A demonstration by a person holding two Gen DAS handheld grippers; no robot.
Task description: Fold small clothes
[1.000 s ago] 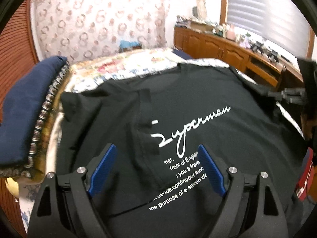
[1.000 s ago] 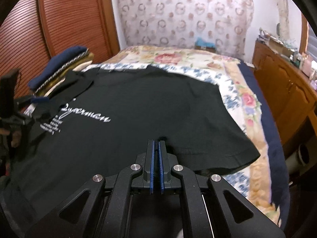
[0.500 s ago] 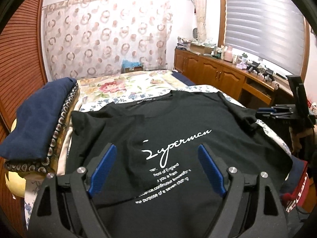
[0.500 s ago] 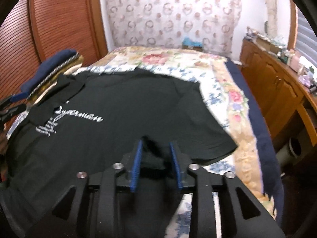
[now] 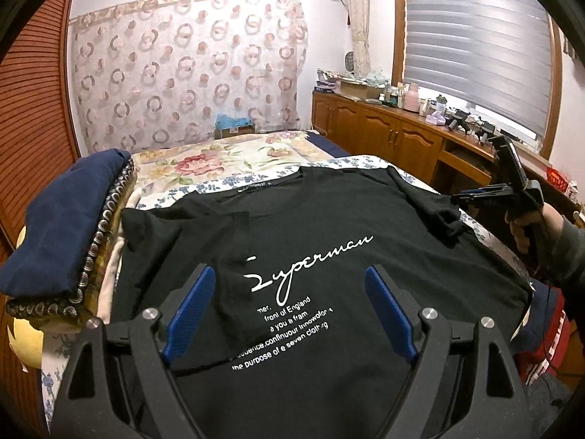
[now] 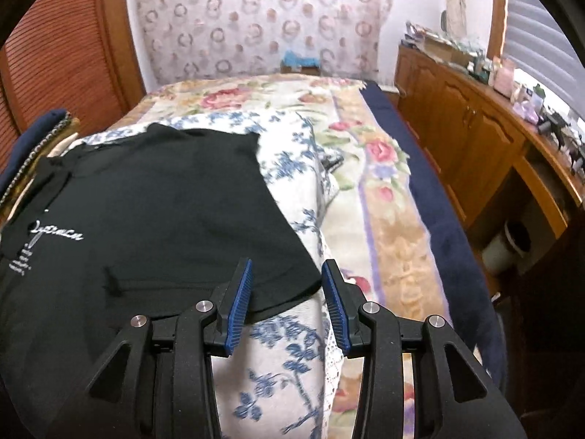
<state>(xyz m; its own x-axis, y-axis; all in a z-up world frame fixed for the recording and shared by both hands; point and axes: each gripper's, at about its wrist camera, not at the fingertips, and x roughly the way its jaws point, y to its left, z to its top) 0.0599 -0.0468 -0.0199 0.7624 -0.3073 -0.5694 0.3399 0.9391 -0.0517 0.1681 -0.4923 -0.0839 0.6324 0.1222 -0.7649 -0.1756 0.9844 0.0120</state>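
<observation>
A black T-shirt with white "Superman" lettering lies face up on the bed. Its left sleeve is folded in over the chest, and its right sleeve sits bunched on the shoulder. My left gripper hovers open above the shirt's lower front, with nothing between its blue pads. My right gripper stands at the shirt's right side. In its own view the right gripper is open over the T-shirt's right edge and the floral sheet, gripping nothing.
A stack of folded clothes topped by a navy piece sits at the bed's left side. The floral bedcover stretches beyond and right of the shirt. A wooden cabinet with clutter runs along the right wall. A hand holds the right gripper.
The right gripper opened, let go of the shirt fabric and slid right to the shirt's edge. The left gripper rose and tilted up a little, still open.
</observation>
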